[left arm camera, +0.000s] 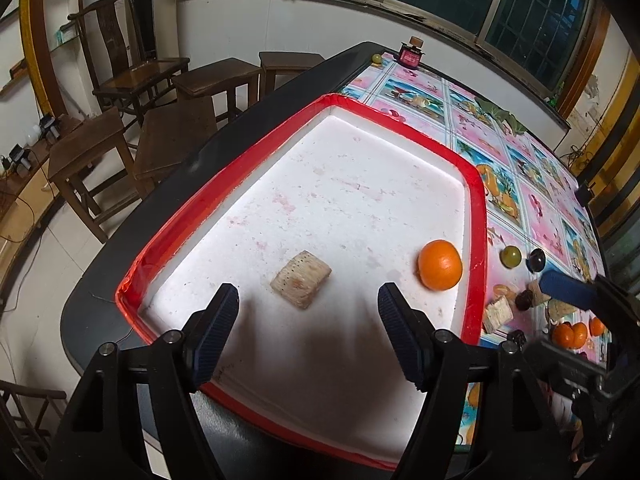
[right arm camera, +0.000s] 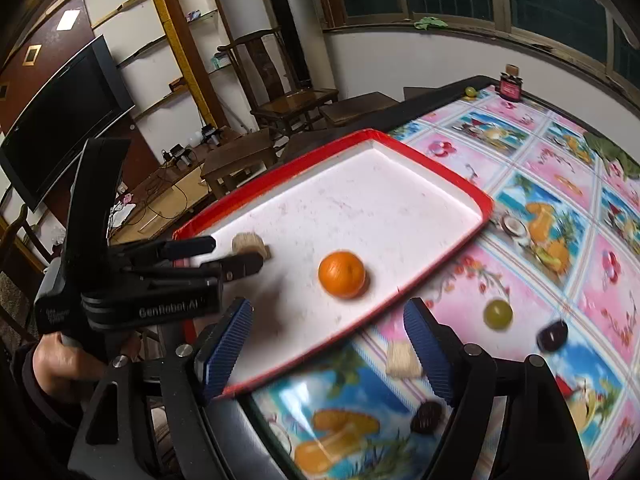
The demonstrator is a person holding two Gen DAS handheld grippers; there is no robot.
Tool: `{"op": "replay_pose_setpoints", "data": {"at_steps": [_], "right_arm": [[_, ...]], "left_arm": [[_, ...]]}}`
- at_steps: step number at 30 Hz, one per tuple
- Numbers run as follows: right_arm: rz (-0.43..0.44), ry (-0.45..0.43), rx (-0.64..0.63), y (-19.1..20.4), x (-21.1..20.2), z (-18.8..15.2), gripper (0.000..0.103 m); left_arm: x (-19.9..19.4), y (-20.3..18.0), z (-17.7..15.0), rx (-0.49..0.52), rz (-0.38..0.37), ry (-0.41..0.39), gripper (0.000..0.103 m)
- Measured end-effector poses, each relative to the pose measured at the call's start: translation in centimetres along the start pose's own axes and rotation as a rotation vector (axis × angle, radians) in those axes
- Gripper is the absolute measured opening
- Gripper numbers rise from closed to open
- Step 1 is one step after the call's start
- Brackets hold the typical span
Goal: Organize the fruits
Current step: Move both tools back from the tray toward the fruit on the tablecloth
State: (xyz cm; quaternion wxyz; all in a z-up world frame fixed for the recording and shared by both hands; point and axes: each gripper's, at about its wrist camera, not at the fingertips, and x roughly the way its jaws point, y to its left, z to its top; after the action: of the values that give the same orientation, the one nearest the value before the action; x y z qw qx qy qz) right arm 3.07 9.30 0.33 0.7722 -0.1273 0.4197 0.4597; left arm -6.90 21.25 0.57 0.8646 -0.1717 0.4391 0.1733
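Note:
A white tray with a red rim (left arm camera: 474, 216) (right arm camera: 440, 176) lies on the table. In it are an orange (left arm camera: 440, 265) (right arm camera: 342, 274) and a beige block of fruit (left arm camera: 301, 284) (right arm camera: 248, 244). My left gripper (left arm camera: 308, 340) (right arm camera: 236, 254) is open and empty, just above the tray and close to the beige block. My right gripper (right arm camera: 328, 352) (left arm camera: 560, 286) is open and empty over the tray's near edge. On the tablecloth lie a green grape (right arm camera: 497, 313) (left arm camera: 511, 256), a dark plum (right arm camera: 552, 335) (left arm camera: 537, 260), another beige block (right arm camera: 402, 360) (left arm camera: 499, 313) and a dark fruit (right arm camera: 428, 416).
The table has a pink fruit-print cloth (right arm camera: 560, 208). A dark red jar (right arm camera: 510, 87) and a small green fruit (right arm camera: 470, 91) stand at its far end. Small oranges (left arm camera: 570, 334) lie near the right gripper. Wooden stools (left arm camera: 160, 136) and chairs stand left of the table.

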Motion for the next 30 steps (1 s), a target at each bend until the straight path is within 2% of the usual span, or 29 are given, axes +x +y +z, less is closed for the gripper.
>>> {"op": "replay_pose_setpoints", "data": {"at_steps": [11, 24, 30], "right_arm": [[-0.009, 0.029, 0.084, -1.5, -1.7, -4.6, 0.086], [-0.039, 0.018, 0.166, -4.2, -5.4, -8.4, 0.086], [-0.053, 0.006, 0.196, -5.6, -6.8, -9.0, 0.086]], "left_arm": [[-1.0, -1.7, -0.3, 0.059, 0.037, -0.025, 0.072], [-2.6, -4.7, -0.6, 0.114, -0.016, -0.041, 0.072], [-2.7, -6.7, -1.1, 0.161, -0.049, -0.032, 0.072]]}}
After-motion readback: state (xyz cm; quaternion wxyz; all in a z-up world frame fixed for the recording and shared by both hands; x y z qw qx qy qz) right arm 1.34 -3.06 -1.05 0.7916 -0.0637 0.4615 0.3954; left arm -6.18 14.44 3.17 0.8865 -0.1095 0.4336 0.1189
